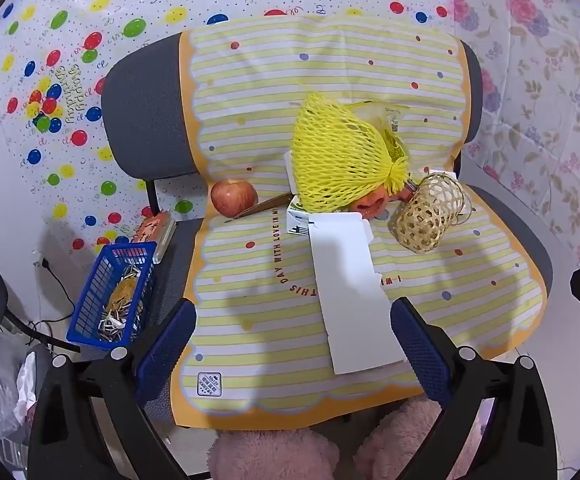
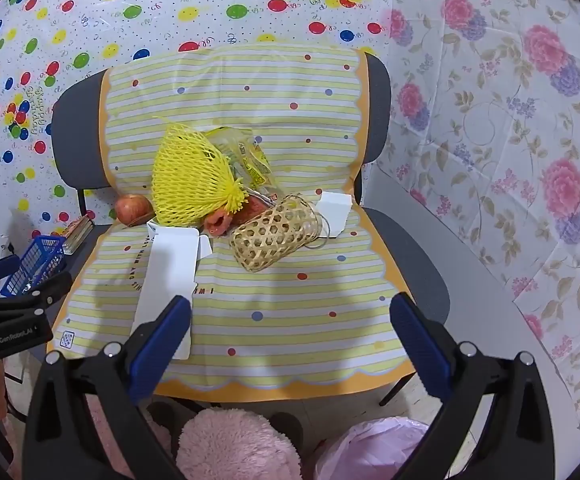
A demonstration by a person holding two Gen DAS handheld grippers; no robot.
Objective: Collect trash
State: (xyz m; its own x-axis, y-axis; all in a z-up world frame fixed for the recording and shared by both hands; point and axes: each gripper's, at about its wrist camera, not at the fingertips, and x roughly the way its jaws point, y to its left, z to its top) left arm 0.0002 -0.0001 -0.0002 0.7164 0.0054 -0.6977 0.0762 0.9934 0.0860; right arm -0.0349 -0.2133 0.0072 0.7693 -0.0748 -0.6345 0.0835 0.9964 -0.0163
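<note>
On chair (image 1: 146, 120), striped yellow mat (image 1: 290, 320)

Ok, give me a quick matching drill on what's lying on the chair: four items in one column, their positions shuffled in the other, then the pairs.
Items:
1. apple
2. yellow net bag
3. woven basket
4. flat white carton

Positions:
A. on its side, right of the pile
B. nearest the cameras, lying flat
C. left end, by the seat crease
D. leaning against the backrest, middle

Pairs: 1-C, 2-D, 3-A, 4-B
</note>
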